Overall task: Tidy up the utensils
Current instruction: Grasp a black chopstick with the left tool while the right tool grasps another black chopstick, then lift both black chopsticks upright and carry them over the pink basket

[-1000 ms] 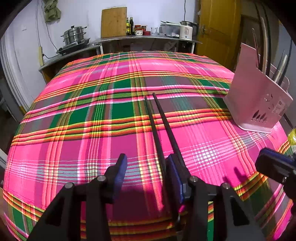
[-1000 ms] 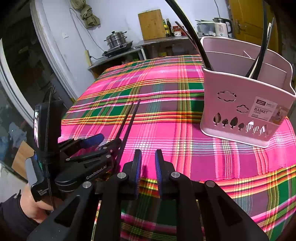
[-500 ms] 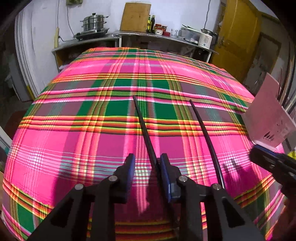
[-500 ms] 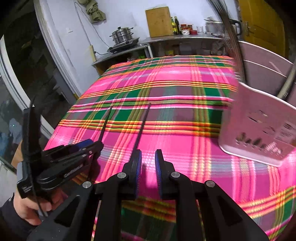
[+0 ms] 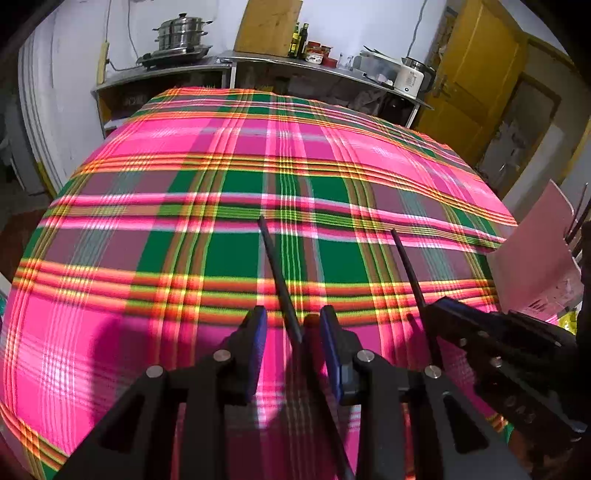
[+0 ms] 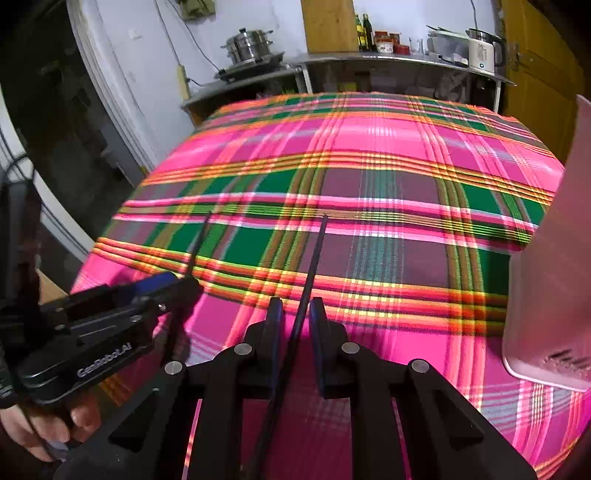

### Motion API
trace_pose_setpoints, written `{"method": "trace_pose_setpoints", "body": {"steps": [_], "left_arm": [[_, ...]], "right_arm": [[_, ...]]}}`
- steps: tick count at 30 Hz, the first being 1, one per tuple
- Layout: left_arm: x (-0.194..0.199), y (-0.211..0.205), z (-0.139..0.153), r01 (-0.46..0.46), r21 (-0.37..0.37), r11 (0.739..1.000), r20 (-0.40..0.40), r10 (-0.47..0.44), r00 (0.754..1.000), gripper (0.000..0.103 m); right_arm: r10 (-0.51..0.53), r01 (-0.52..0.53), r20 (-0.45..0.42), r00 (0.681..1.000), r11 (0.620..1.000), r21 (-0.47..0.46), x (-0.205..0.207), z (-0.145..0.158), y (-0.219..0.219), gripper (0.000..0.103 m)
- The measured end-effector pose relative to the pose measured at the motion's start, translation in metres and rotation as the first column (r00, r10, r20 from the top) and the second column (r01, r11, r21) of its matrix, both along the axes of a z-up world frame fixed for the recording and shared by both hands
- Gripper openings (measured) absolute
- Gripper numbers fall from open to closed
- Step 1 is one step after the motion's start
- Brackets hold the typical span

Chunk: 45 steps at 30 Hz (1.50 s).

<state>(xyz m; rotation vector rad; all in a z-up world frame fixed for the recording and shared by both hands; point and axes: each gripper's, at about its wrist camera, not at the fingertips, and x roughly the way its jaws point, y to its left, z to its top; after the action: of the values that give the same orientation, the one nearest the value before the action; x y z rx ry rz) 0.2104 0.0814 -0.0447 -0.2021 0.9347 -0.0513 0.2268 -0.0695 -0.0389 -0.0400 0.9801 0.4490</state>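
Room: a steel counter (image 5: 258, 62) is running along the far wall, carrying a stacked steamer pot (image 5: 181, 31), a wooden board (image 5: 267, 26), bottles (image 5: 299, 35) and a white kettle (image 5: 410, 77); a yellow door (image 5: 476, 81) is standing at the right.
Surface: the table is wearing a pink-green plaid cloth (image 5: 221, 166) reaching all visible edges.
Container: a pink utensil basket (image 6: 550, 266) is sitting at the table's right edge; dark utensil handles (image 5: 576, 218) are sticking up out of it, type not discernible, compartment cannot be told.
Left gripper (image 5: 293, 336): jaws are standing slightly apart with one black chopstick (image 5: 277, 269) lying between them; whether the pads are touching it cannot be told.
Right gripper (image 6: 295, 325): jaws are standing narrowly apart around a second black chopstick (image 6: 312, 258); actual pinching cannot be told.
Task items: both chopsticks are pointing toward the table's far edge, near its front edge, apart and roughly parallel.
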Motion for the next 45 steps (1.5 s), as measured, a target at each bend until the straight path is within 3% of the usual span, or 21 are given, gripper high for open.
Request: {"method": "trace_pose_setpoints", "body": {"steps": [2, 3, 5, 11, 32, 45], "left_arm": [[0.002, -0.002, 0.001, 0.002, 0.019, 1.0, 0.002, -0.002, 1.0, 0.027], [0.004, -0.004, 0.001, 0.005, 0.035, 0.999, 0.001, -0.005, 1.0, 0.018], [0.006, -0.005, 0.001, 0.006, 0.051, 0.999, 0.0, -0.006, 1.0, 0.011], [0.003, -0.001, 0.009, 0.013, 0.012, 1.0, 0.012, -0.014, 1.0, 0.007], [-0.06, -0.013, 0.125, 0.101, -0.02, 0.995, 0.249, -0.093, 0.964, 0.006], [-0.081, -0.042, 0.153, 0.183, -0.015, 0.983, 0.297, -0.17, 0.939, 0.006]], "right_arm": [[-0.005, 0.005, 0.004, 1.0, 1.0, -0.015, 0.003, -0.004, 0.001, 0.015], [-0.005, 0.005, 0.004, 1.0, 1.0, -0.021, 0.004, -0.005, 0.002, 0.015], [-0.006, 0.006, 0.01, 1.0, 0.999, -0.034, 0.006, -0.006, 0.004, 0.015], [-0.002, 0.002, 0.001, 1.0, 1.0, -0.03, 0.007, -0.001, 0.005, 0.007], [-0.008, -0.018, 0.234, 0.972, 0.994, 0.108, -0.063, 0.117, -0.031, 0.005], [-0.056, 0.016, 0.299, 0.953, 0.991, 0.134, -0.097, 0.15, -0.064, 0.005]]}}
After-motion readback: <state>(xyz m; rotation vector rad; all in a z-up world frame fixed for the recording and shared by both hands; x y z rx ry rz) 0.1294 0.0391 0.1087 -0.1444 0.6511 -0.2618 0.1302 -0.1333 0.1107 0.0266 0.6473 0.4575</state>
